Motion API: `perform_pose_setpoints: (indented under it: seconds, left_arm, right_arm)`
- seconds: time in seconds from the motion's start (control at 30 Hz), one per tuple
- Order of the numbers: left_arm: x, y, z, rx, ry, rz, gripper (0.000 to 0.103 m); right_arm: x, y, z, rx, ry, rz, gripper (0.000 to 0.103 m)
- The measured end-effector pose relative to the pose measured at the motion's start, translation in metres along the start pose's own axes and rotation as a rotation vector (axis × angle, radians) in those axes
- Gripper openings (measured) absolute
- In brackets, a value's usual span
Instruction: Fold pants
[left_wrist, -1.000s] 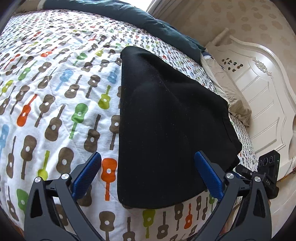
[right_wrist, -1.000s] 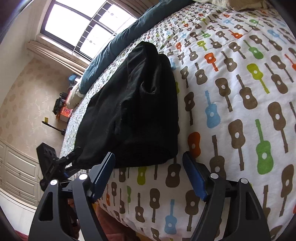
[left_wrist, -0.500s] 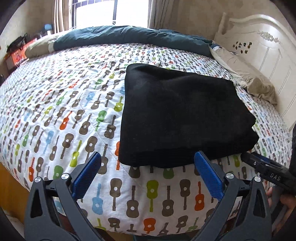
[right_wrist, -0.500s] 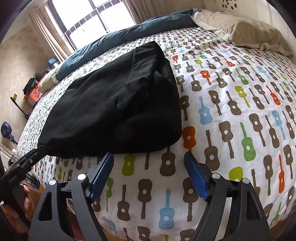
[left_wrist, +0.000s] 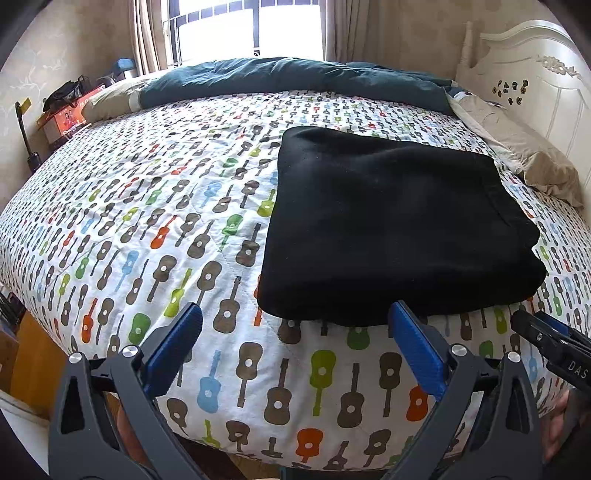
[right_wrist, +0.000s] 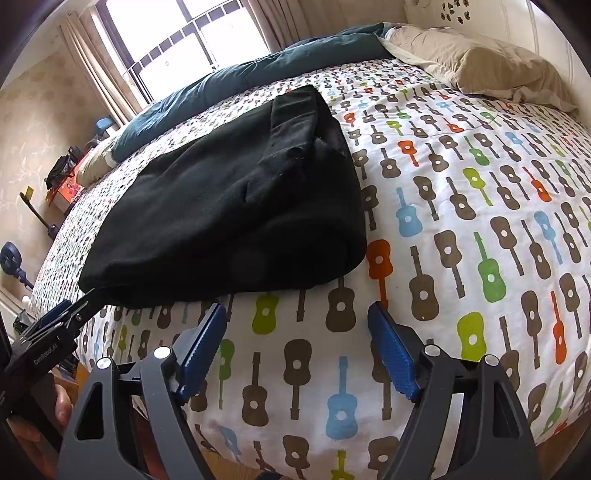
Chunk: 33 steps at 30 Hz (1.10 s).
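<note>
The black pants (left_wrist: 391, 229) lie folded into a flat rectangle on the guitar-print bedspread (left_wrist: 147, 221), near the bed's front edge. They also show in the right wrist view (right_wrist: 236, 206). My left gripper (left_wrist: 295, 343) is open and empty, held just short of the pants' near edge. My right gripper (right_wrist: 297, 343) is open and empty, also just short of the near edge. The right gripper's tip shows in the left wrist view (left_wrist: 546, 343). The left gripper's tip shows in the right wrist view (right_wrist: 62, 321).
A dark teal duvet (left_wrist: 295, 77) is bunched along the far side under the window. A beige pillow (left_wrist: 532, 162) lies by the white headboard (left_wrist: 546, 74). Boxes and clutter (left_wrist: 62, 114) stand at the far left. The bed's front edge drops off below my grippers.
Both grippers have drawn back and lifted away from the pants toward the bed's front edge. The pants lie still and folded. Both grippers stay open.
</note>
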<state>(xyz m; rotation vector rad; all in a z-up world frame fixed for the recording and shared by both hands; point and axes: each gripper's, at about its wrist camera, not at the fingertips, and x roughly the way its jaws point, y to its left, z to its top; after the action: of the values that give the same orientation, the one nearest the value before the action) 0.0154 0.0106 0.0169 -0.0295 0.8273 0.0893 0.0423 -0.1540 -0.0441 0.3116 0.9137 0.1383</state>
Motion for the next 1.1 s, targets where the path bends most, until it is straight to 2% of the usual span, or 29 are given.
perform_pose_setpoints:
  seconds: [0.23, 1.1]
  left_arm:
    - [0.0006, -0.0015, -0.0012, -0.020, 0.013, -0.043, 0.100]
    - [0.0063, -0.0062, -0.0066, -0.023, 0.045, -0.025, 0.100]
  right_arm:
    - [-0.0001, 0.0055, -0.0010, -0.010, 0.007, -0.004, 0.078]
    - [0.0032, 0.0068, -0.0011, -0.019, 0.023, -0.013, 0.078]
